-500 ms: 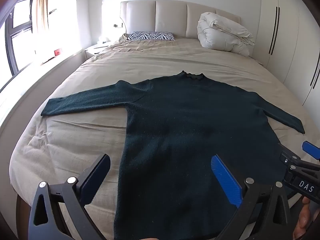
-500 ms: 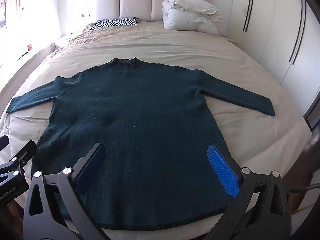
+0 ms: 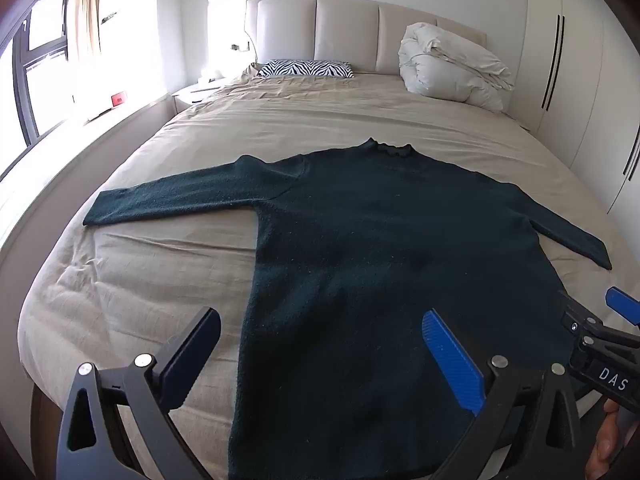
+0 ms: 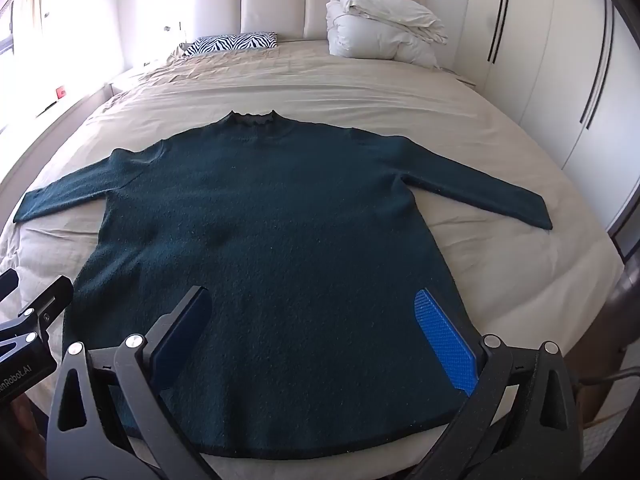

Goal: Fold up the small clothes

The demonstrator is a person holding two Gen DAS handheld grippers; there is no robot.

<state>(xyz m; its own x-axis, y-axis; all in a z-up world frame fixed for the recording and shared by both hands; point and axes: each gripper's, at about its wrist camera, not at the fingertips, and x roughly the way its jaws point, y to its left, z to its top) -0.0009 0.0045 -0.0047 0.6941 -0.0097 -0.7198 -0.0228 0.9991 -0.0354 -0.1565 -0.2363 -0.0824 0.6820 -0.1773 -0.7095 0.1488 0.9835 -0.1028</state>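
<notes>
While both tools hang above the foot edge of the bed (image 3: 320, 128), neither has hold of anything. The left gripper (image 3: 320, 356) stands with its jaws spread wide, one finger over bare bedcover and the other, its blue pad (image 3: 452, 360) facing inward, over the lower body of the sweater (image 3: 380, 260); the garment's left side edge runs between them. The right gripper (image 4: 316, 336) is just as wide apart, both fingers poised over the sweater's lower part, near the hem and toward its right side, with nothing pinched between the pads. Whether any fingertip touches the knit cannot be told. Each gripper shows at the margin of the other's view, so the two sit side by side along the foot edge.

The dark green sweater lies flat and face up on the beige cover, its hem parallel to the foot edge and close to it, its collar (image 4: 253, 119) pointing toward the headboard (image 4: 304, 4). Both sleeves are spread out sideways, the left sleeve (image 3: 180, 196) reaching toward the window-side edge of the bed, the right sleeve (image 4: 480, 192) toward the wardrobe-side edge.

Farther up, a zebra-print pillow (image 3: 306, 68) rests near the head edge, and a bundled white duvet (image 4: 384, 28) sits in the head corner by the white wardrobe doors (image 4: 560, 60).
</notes>
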